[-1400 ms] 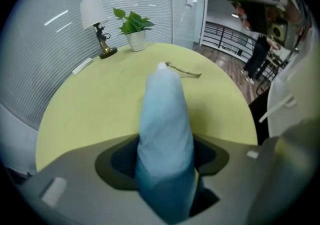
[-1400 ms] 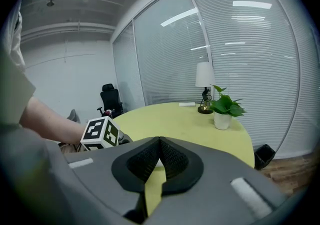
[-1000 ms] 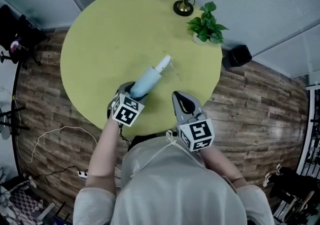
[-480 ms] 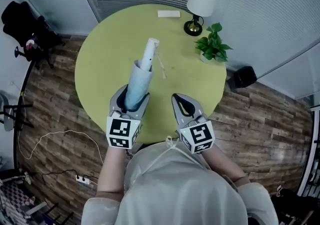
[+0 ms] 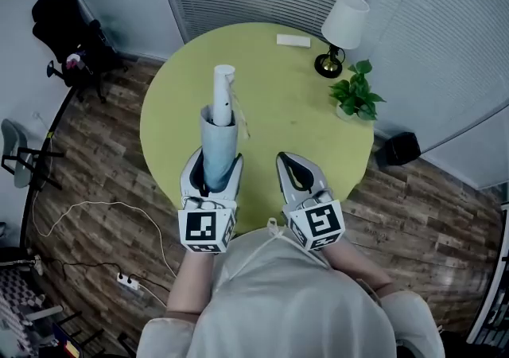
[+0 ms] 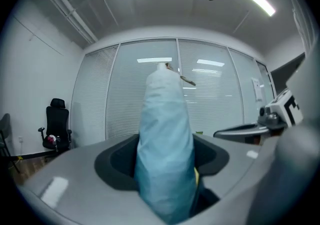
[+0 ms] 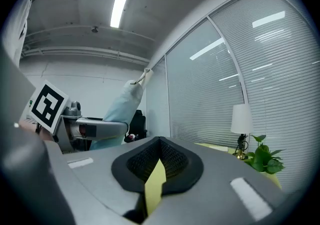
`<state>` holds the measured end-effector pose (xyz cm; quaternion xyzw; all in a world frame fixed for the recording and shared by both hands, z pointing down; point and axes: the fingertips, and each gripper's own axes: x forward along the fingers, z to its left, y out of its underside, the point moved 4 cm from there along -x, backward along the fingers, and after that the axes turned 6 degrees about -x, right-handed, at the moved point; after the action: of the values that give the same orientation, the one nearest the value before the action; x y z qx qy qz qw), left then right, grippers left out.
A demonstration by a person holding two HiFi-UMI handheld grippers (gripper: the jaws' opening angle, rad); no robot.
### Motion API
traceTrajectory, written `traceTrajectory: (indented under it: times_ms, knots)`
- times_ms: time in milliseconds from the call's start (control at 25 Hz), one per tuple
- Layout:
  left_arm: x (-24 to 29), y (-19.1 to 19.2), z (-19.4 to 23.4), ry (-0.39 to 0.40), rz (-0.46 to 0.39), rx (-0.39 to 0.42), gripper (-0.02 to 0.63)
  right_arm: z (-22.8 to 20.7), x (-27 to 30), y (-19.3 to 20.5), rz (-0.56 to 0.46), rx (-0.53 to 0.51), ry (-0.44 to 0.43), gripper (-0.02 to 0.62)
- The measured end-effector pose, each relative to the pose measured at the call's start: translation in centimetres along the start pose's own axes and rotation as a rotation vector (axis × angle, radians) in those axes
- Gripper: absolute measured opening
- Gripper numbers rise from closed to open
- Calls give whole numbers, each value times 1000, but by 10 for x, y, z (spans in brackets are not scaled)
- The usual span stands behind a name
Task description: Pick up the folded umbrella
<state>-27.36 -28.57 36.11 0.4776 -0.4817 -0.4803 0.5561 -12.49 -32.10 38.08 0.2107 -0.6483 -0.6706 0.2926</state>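
**A:** What is shown in the head view?

**B:** The umbrella [image 5: 219, 126] is seen clamped at its near end in the left gripper [image 5: 215, 161]. It is held clear of the table [image 5: 278, 102] and points straight ahead of the jaws. The right gripper [image 5: 288, 164], just beside it, is carried with its jaws together and nothing in them.

**A:** What could go wrong from here?

**B:** Only one end is gripped. The long free part could be levered down, or slid out through the smooth cover, if the hold were eased or the gripper swung sharply.

**A:** And the left gripper view?

**B:** The pale blue cover is seen pressed between both pads, filling the gap. A strap [image 6: 181, 78] hangs at the far tip. Blinds [image 6: 95, 99] are seen ahead, and a chair [image 6: 56, 124] off to the left.

**A:** The right gripper view?

**B:** The jaws are closed to a thin slit, and only yellow table is seen through it. The umbrella is held up to its left. A lamp [image 7: 241, 119] and a plant [image 7: 265, 161] stand ahead to the right.

**A:** The surface and room?

**B:** A round, matt yellow-green top is set on a plank floor [image 5: 103, 157], across which a cable [image 5: 79, 209] is trailed.
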Motion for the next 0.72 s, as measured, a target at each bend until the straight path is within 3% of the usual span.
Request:
traceTrajectory:
  times_ms: [280,720]
  knots:
    - [-9,-1,3,-27,-10,-24,296,5,1,-8,-4,-29,-18,-2]
    - [4,2,-9,3,0,-14,296,-6,6,2,42,-32,-20,-2]
